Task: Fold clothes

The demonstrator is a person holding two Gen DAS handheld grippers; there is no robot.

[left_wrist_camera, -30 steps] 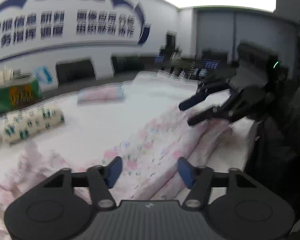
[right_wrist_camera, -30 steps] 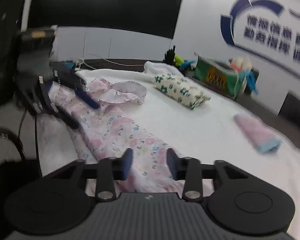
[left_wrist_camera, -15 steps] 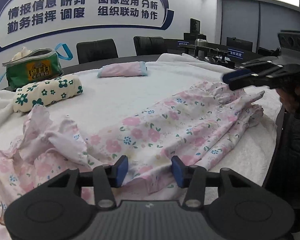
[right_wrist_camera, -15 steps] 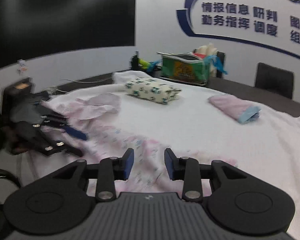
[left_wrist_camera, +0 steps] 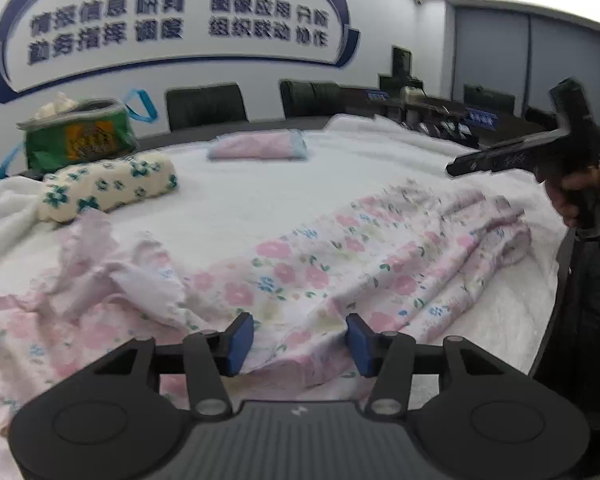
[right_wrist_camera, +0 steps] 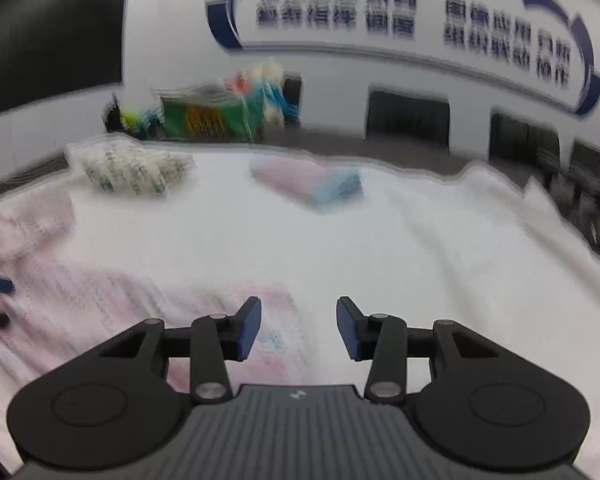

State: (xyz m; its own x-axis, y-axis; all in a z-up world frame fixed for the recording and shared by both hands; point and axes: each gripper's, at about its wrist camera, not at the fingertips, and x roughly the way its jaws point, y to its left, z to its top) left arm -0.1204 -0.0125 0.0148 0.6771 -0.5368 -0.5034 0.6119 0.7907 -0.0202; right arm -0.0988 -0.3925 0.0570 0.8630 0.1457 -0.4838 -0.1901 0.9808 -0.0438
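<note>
My left gripper (left_wrist_camera: 296, 338) is opening, the flowered garment (left_wrist_camera: 300, 272) under it, nothing pinched. Only this view shows my right hand (left_wrist_camera: 580, 196). My right gripper (right_wrist_camera: 298, 328) is opening, empty.

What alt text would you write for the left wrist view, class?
A pink floral garment lies spread and unfolded on a white-covered table, with the left hand-held gripper opening just above its near edge. Two folded bundles sit behind, and the right hand-held gripper hovers at right.

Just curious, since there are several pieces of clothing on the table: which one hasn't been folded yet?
The pink floral garment, lying spread out and rumpled nearest the grippers. The green-flowered cream bundle and the pink-and-blue bundle farther back are already folded compact.
</note>
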